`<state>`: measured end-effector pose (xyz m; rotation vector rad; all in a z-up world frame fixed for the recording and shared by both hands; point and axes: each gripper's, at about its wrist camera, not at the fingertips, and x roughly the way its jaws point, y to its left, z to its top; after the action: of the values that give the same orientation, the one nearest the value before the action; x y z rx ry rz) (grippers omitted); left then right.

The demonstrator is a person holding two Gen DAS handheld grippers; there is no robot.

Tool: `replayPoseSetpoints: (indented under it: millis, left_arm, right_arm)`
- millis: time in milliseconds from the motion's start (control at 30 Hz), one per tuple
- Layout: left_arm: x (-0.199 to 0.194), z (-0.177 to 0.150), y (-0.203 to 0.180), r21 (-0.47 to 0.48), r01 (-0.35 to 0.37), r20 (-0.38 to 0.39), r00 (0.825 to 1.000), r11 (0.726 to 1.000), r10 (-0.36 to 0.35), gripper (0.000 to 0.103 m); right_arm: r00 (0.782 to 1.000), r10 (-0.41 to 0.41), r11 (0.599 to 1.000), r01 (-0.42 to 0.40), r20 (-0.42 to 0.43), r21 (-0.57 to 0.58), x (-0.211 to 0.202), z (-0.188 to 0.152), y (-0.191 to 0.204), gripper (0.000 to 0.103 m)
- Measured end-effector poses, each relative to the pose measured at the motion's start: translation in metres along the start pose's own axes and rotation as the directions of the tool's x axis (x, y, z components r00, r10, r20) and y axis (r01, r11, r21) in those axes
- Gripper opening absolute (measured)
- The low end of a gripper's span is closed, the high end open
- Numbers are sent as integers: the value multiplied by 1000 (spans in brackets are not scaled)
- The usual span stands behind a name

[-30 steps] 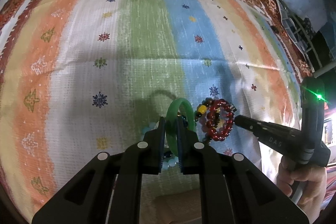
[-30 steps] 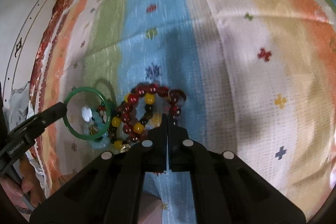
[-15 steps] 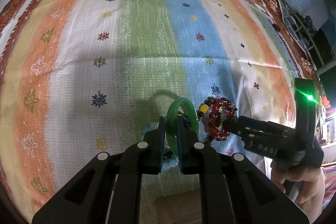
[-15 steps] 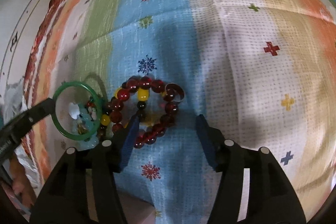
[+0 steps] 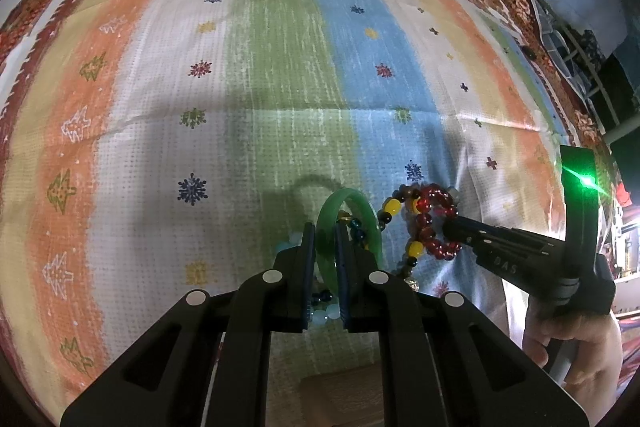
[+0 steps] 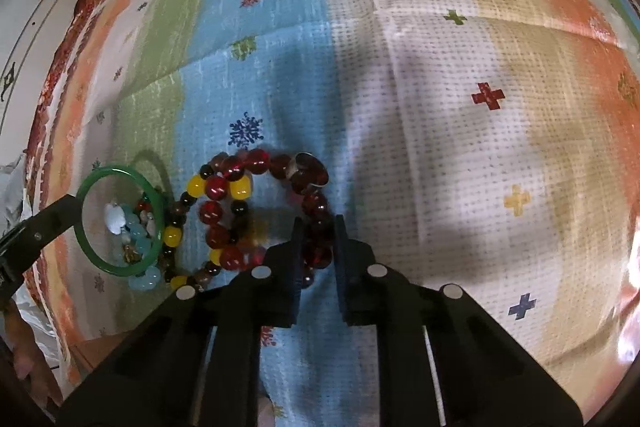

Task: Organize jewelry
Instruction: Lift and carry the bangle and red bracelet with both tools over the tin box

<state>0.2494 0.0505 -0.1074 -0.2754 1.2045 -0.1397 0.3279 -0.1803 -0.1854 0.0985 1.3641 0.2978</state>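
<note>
Green jade-like bangle (image 5: 347,227), seen from the left wrist, stands on edge, clamped between the fingers of the left gripper (image 5: 325,247) above a pile of pale blue beads (image 5: 322,315) on the striped woven cloth (image 5: 240,107). Just right of the bangle lies the red bead bracelet (image 5: 430,225), with the right gripper (image 5: 452,227) reaching into it from the right. From the right wrist, the right gripper (image 6: 316,227) straddles the near side of the red bead bracelet (image 6: 256,211), jaws narrowed but apparently not yet pinching; the strand runs crosswise between them. A yellow-and-dark bead strand (image 6: 178,227) tangles against it on the bangle's side and may drag along if lifted.
</note>
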Motion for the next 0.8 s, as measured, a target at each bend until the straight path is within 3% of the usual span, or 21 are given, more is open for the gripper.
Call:
replayPoseSetpoints:
  millis: [67,233,433,567,800]
  left_arm:
    - [-6,2,1,-4,11,12,1000,1000,-11,3]
    - [-21,6,0,-2,40,39,998,999,-40,3]
    - [1,3,11,-18,-20,-34,999,1000,19,3]
    - [18,2,21,-47,-23,-92,996,999,19,4]
    - [35,-1,23,-53,-31,-119,993,998,25,9]
  right_arm:
    - [1000,26,1000,-26,1,4,-4,0,2,15]
    - [998,41,999,-40,41,-30,-25,-2,13,15]
    - [996,39,996,-33,80,-80,-42,-9,24,15]
    - [995,48,994,-39,90,-101,-47,-9,31,15]
    - [995,53,993,-44,80,-110,-45,-10,35,15]
